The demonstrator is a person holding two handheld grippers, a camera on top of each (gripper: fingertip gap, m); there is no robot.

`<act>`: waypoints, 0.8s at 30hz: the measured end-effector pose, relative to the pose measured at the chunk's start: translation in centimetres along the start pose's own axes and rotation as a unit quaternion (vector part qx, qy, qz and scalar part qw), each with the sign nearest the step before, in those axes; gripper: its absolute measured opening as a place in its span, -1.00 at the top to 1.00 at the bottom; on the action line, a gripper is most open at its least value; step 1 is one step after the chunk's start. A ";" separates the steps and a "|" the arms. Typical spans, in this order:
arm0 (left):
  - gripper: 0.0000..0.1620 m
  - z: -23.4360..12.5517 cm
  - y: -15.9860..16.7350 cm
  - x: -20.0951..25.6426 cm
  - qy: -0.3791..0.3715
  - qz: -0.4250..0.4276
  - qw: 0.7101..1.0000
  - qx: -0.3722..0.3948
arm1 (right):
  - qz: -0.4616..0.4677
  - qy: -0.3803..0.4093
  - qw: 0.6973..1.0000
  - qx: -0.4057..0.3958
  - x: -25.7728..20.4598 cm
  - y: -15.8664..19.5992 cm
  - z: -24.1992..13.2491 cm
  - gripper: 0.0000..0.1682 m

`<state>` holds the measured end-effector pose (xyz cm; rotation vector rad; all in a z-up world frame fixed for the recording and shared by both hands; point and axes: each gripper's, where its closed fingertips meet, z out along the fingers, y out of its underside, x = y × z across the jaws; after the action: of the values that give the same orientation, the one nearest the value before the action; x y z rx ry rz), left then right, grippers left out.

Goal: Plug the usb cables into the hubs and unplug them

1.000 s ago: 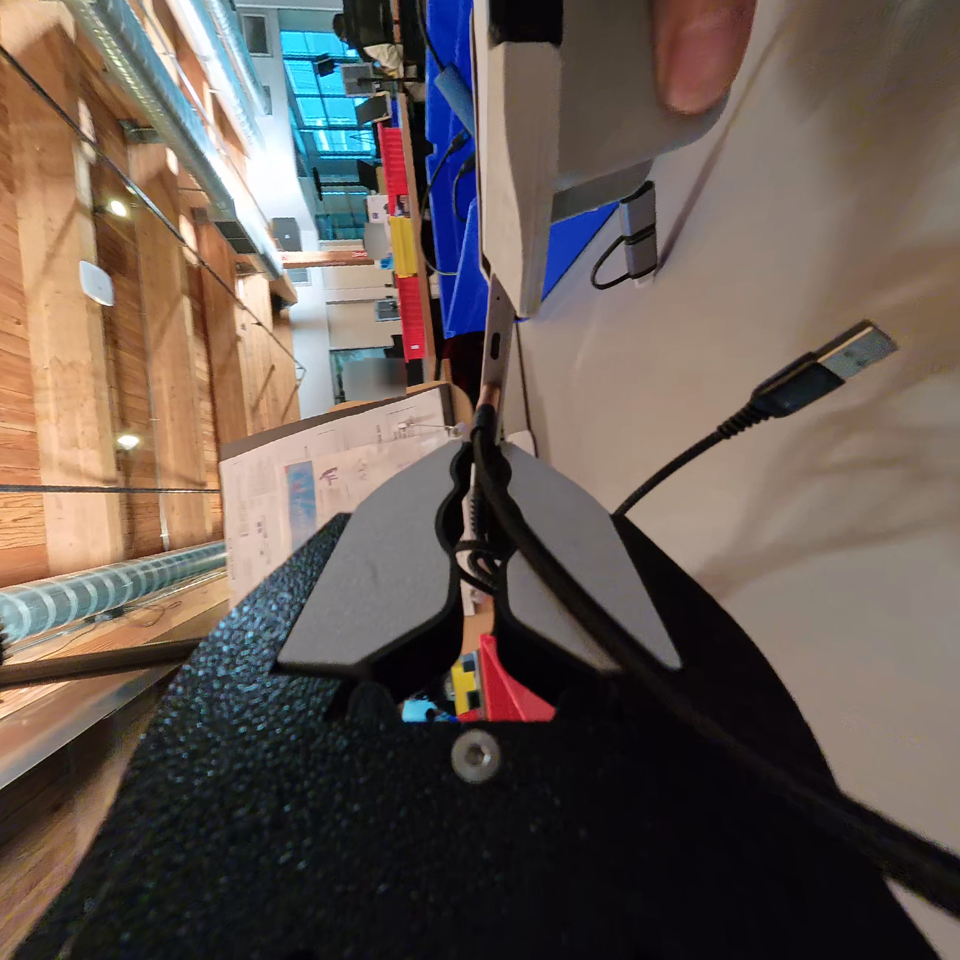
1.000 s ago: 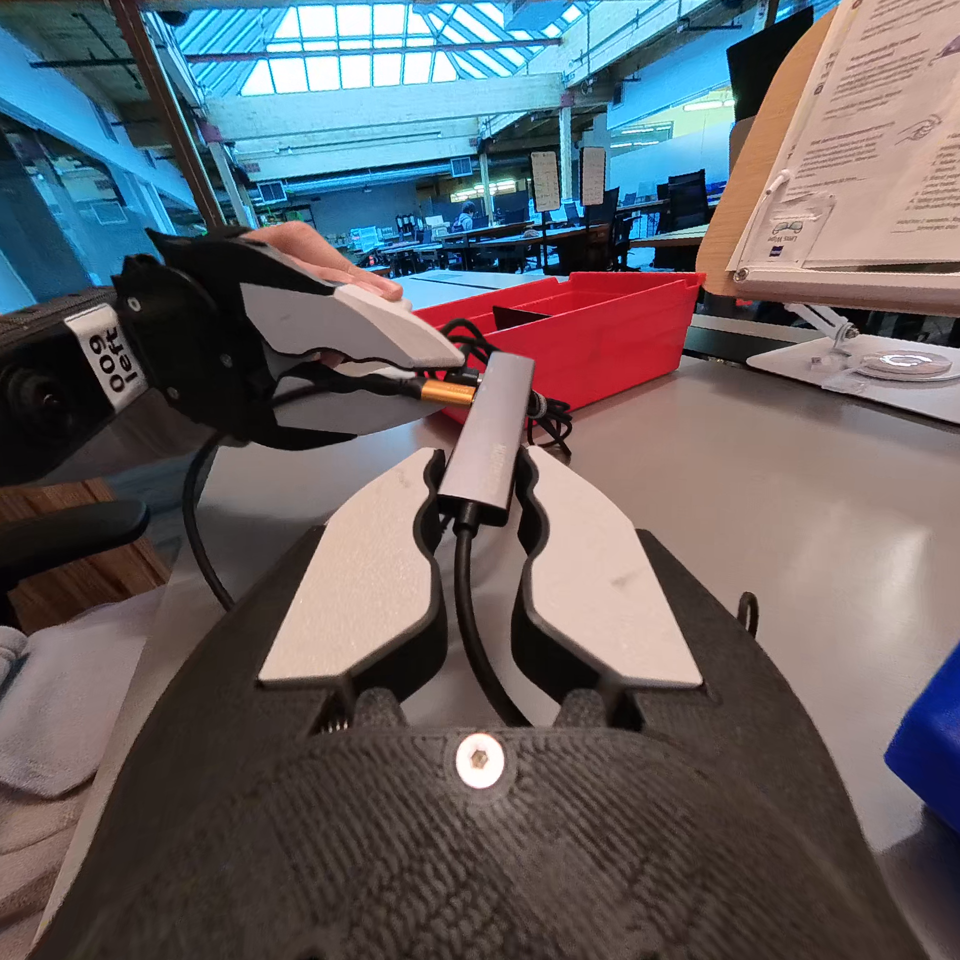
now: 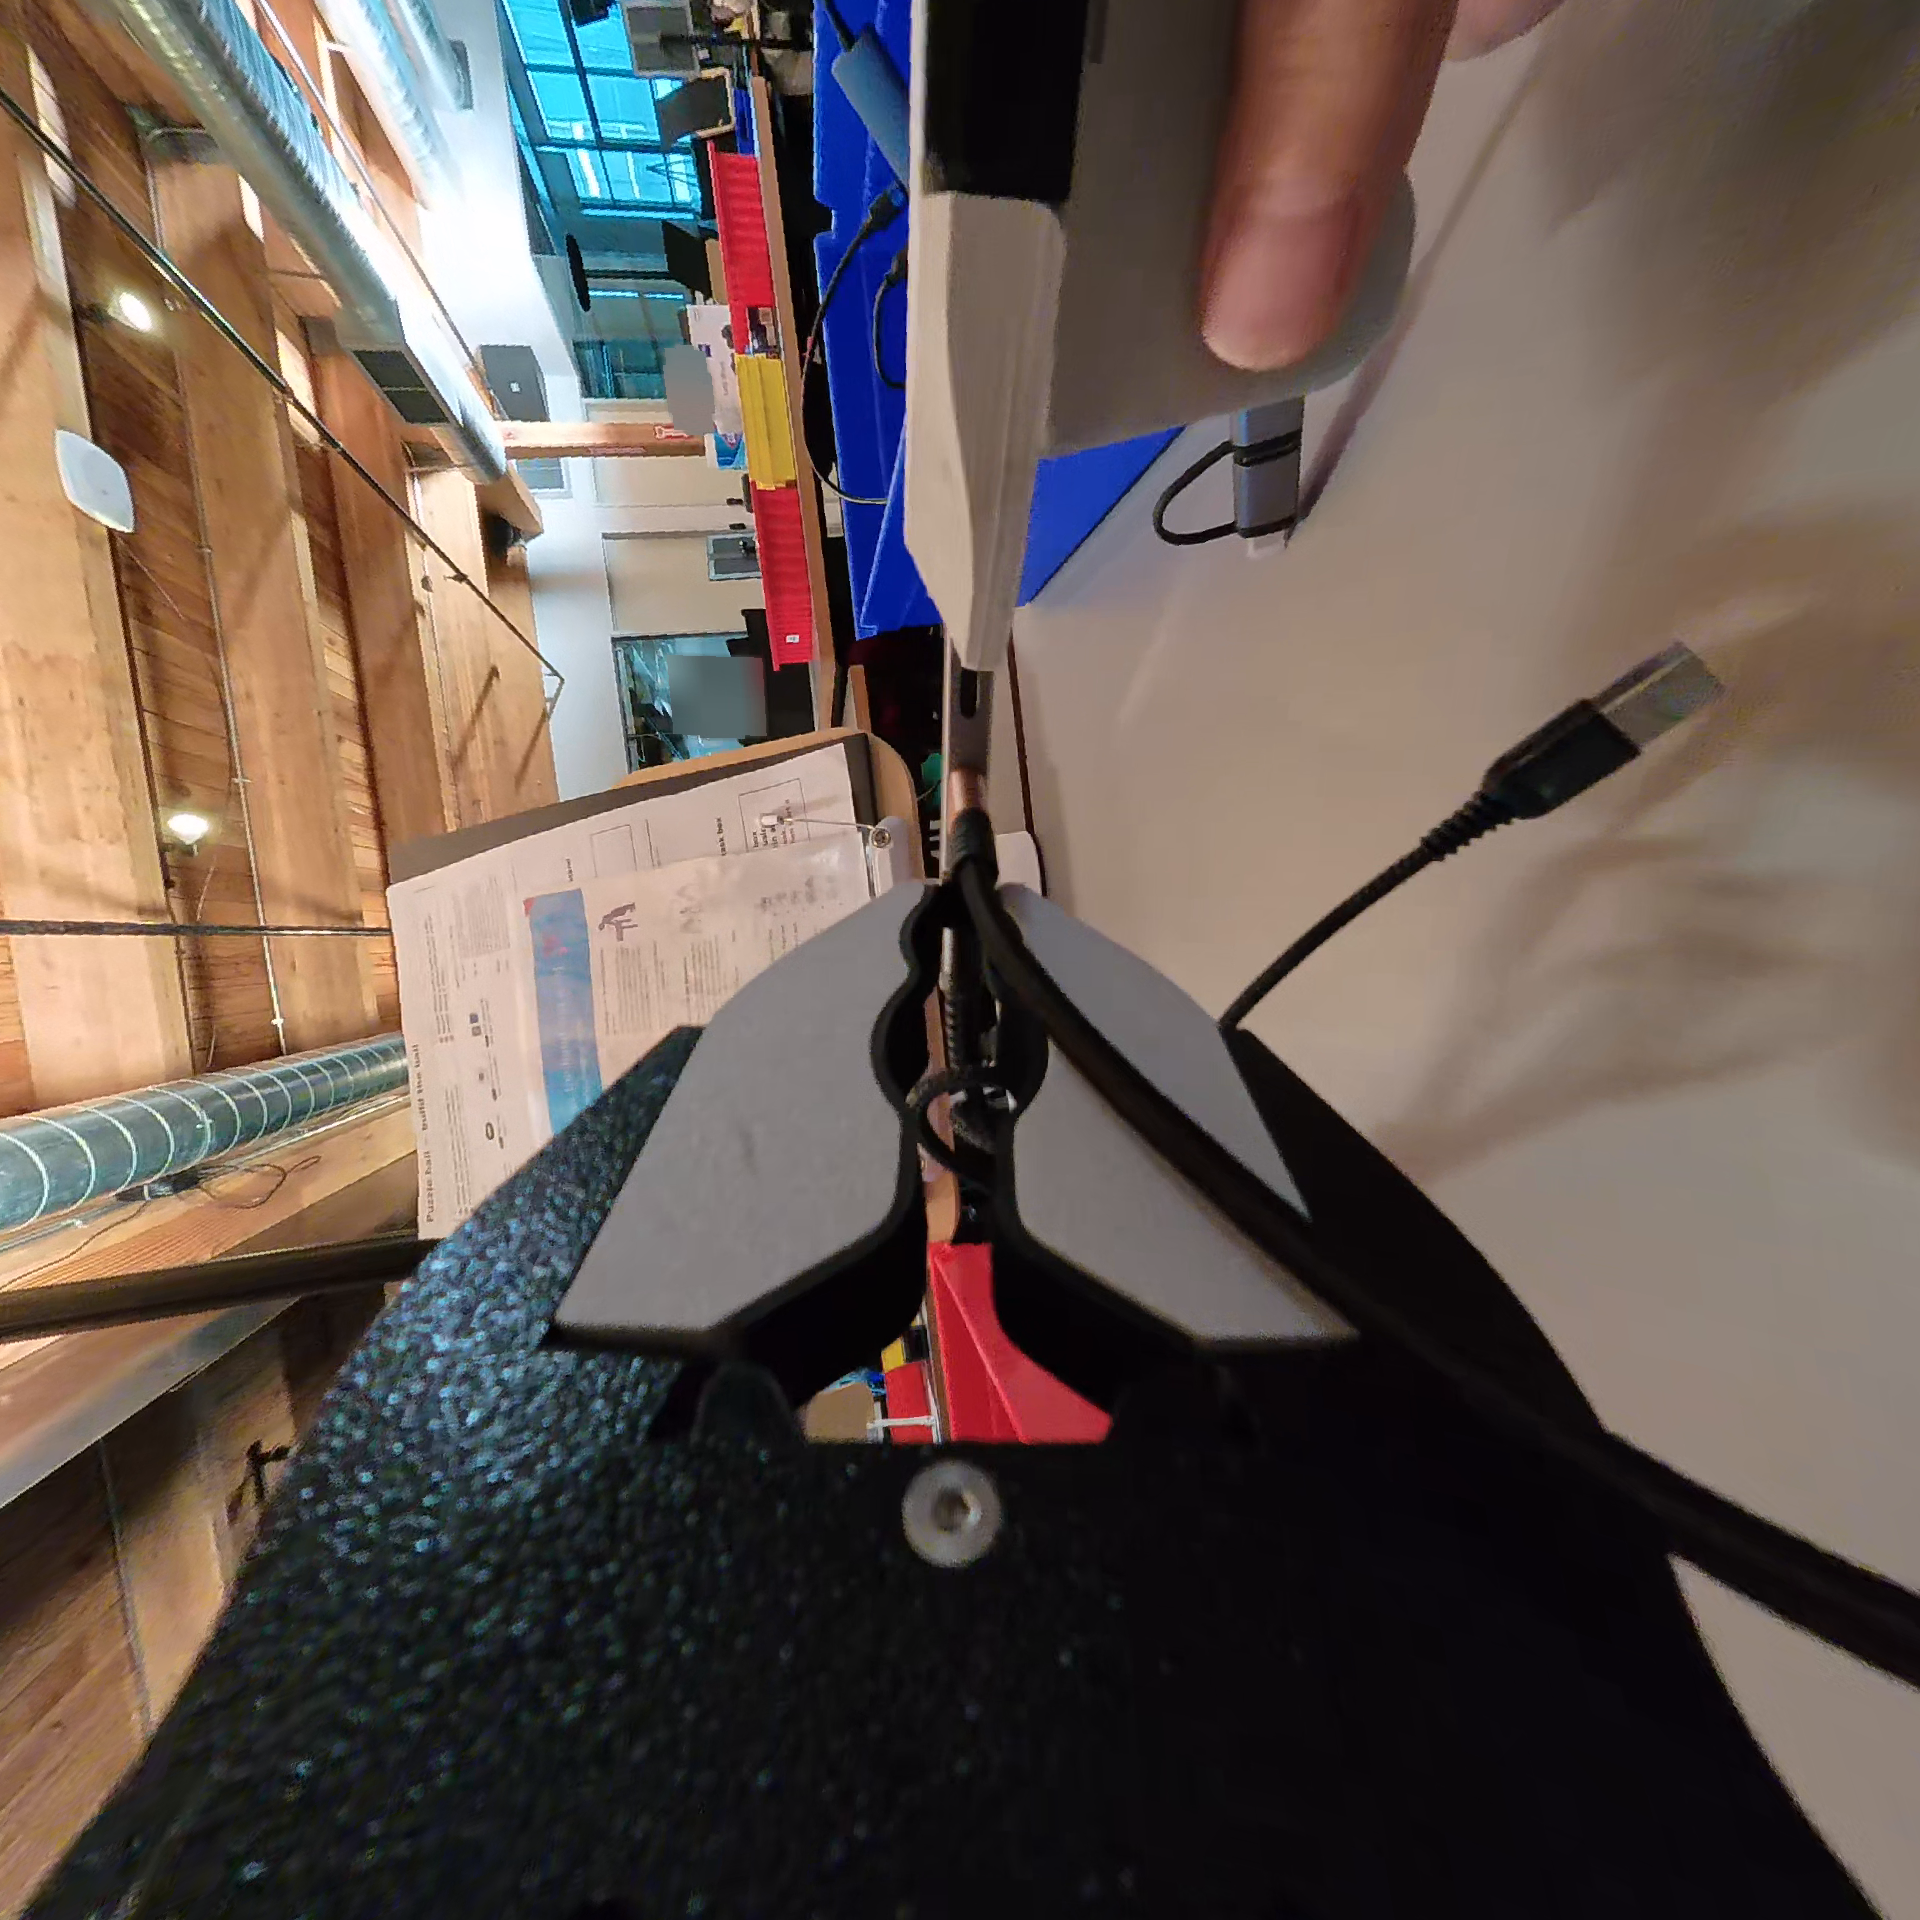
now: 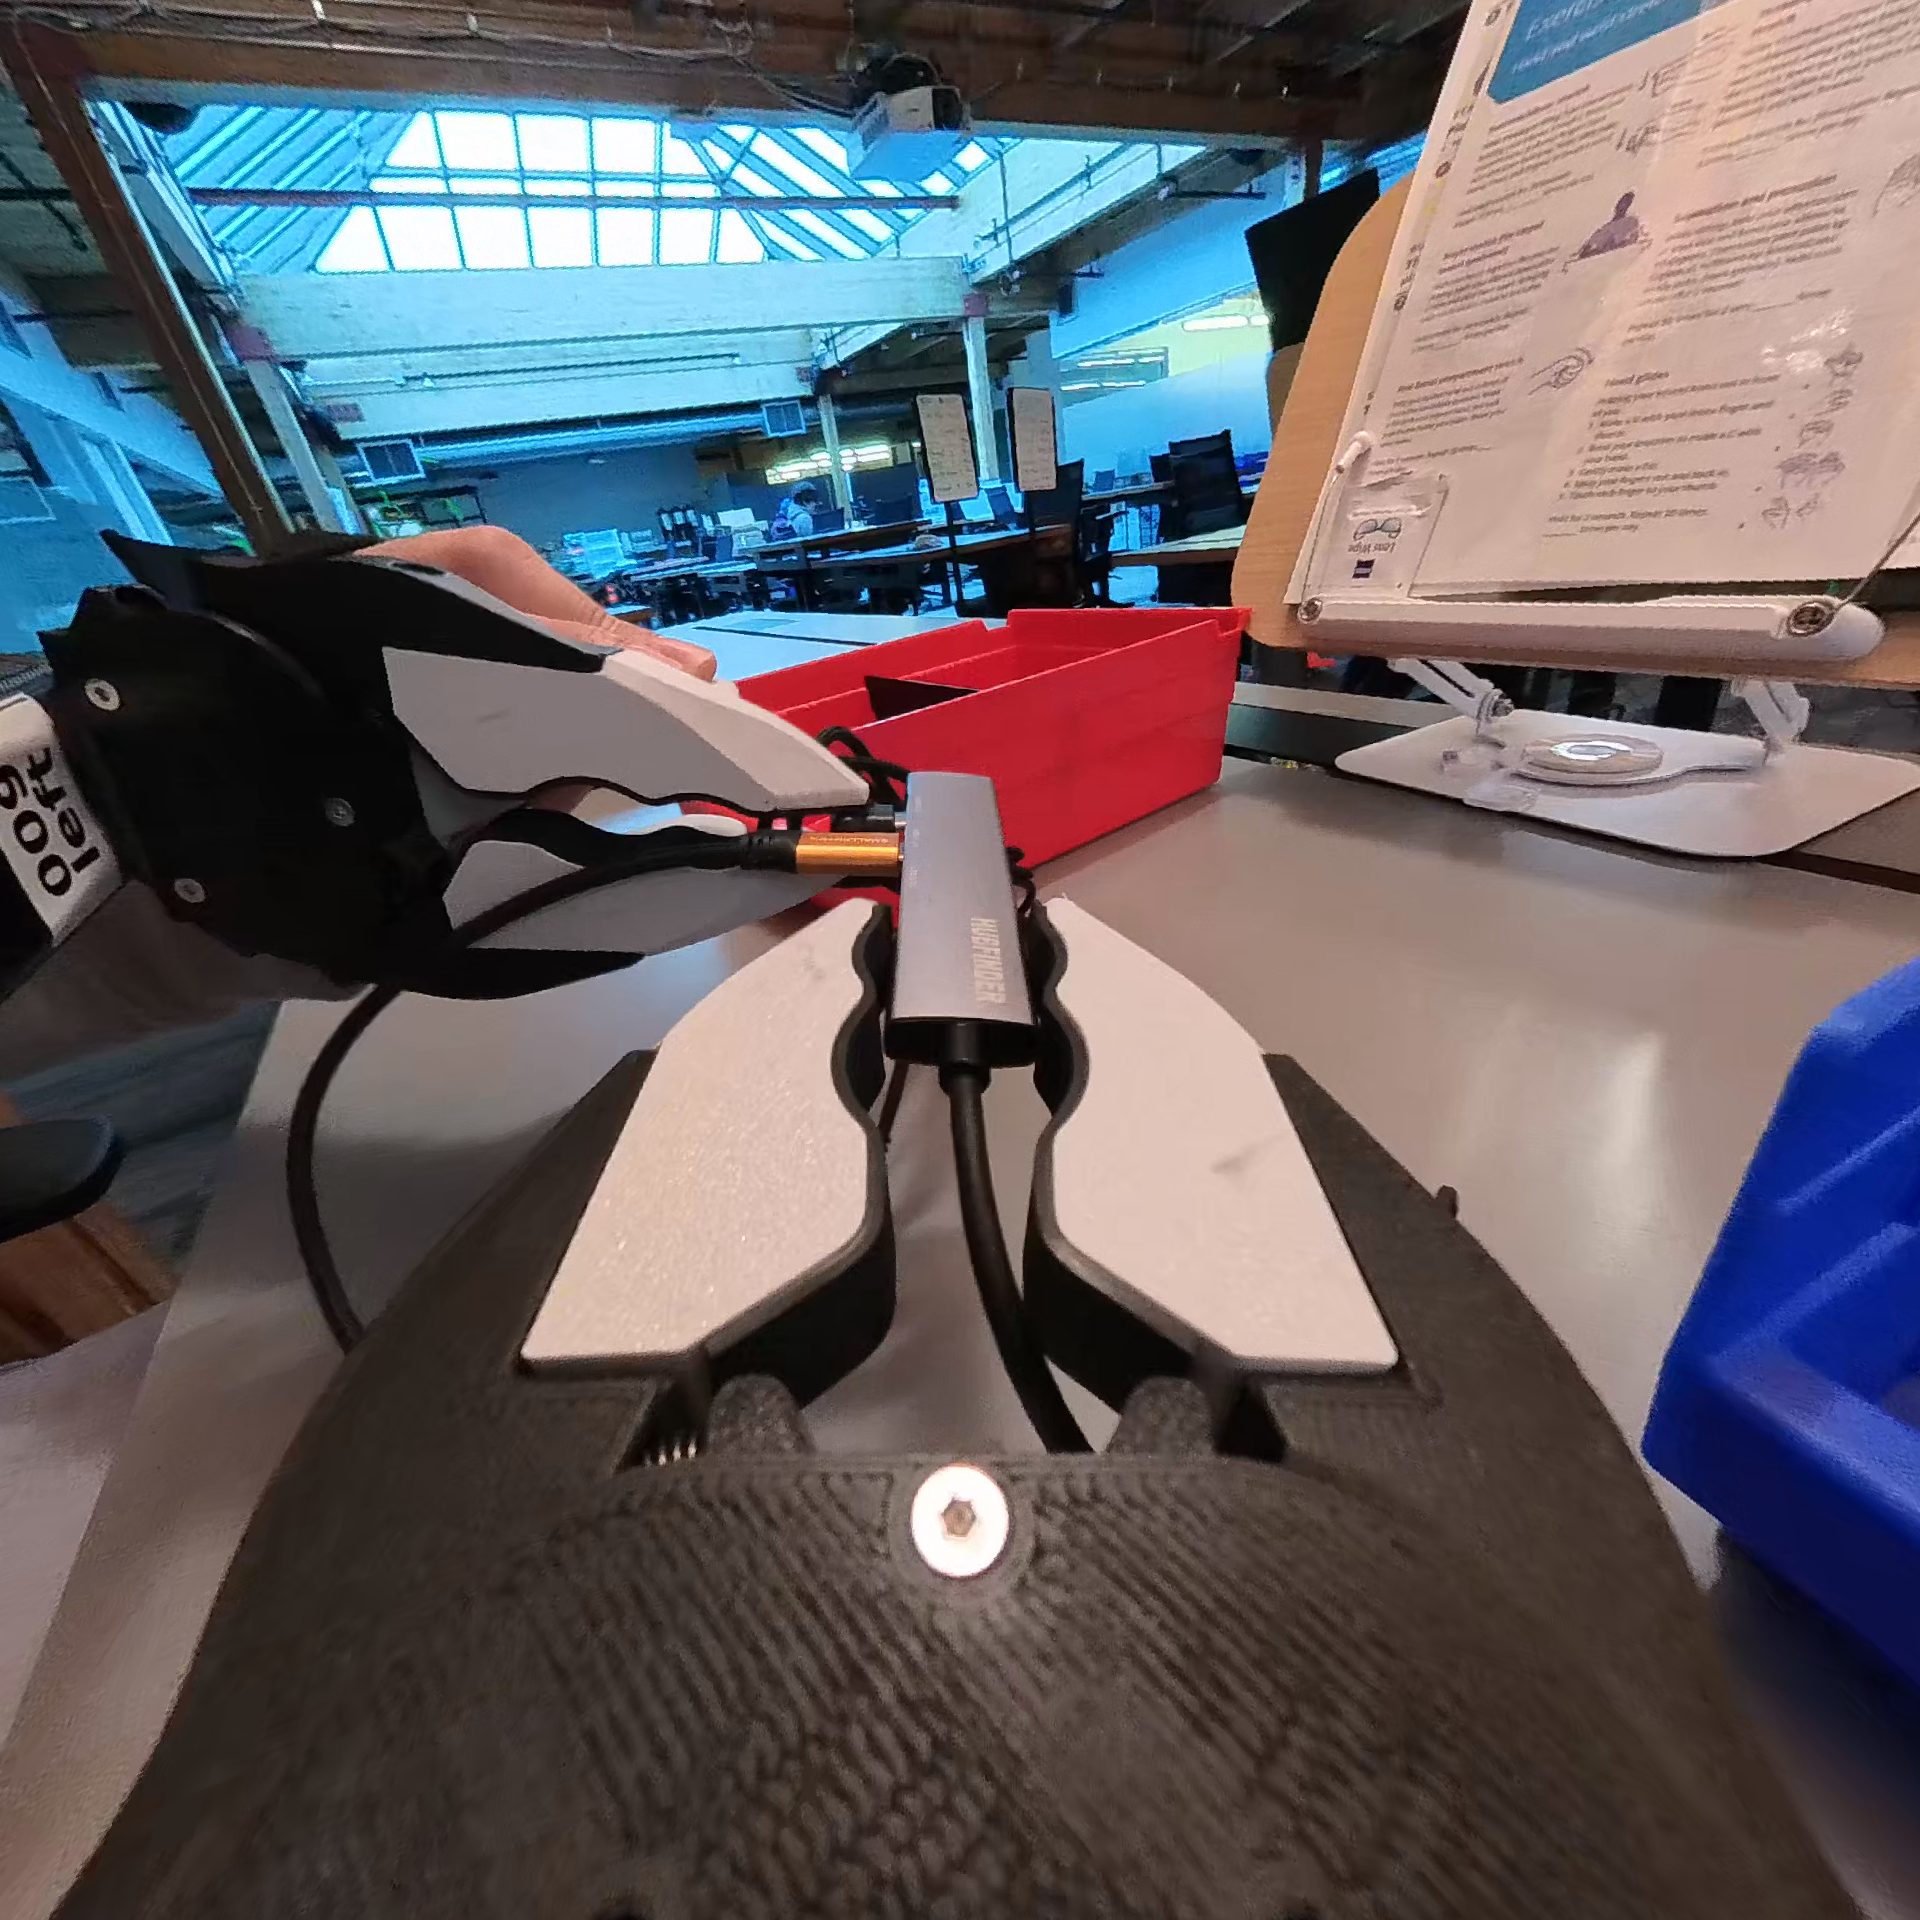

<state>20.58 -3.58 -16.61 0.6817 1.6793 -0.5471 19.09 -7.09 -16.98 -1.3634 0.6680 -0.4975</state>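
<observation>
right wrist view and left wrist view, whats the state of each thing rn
hub: clamped in the right gripper, raised off the table
orange plug: held in the left gripper, tip at the hub's side port, depth of insertion unclear
black plug: loose, unplugged, hanging free over the table
second hub: lying on the table, its own cable looped
red bin: open, a divider visible inside
</observation>
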 end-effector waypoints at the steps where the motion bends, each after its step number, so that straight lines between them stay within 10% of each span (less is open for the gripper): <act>1: 0.92 0.0 0.0 0.0 0.000 0.002 1.000 -0.001 | 0.000 -0.004 1.000 -0.001 -0.1 0.0 0.0 0.71; 24: 0.91 -1.1 -0.3 0.2 -0.016 0.026 0.999 0.041 | -0.034 -0.071 0.997 -0.026 -1.9 0.6 -0.5 0.67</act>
<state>19.61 -3.00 -16.60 0.7702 1.6118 -0.5892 17.37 -6.04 -17.33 -1.4598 0.5225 -0.4358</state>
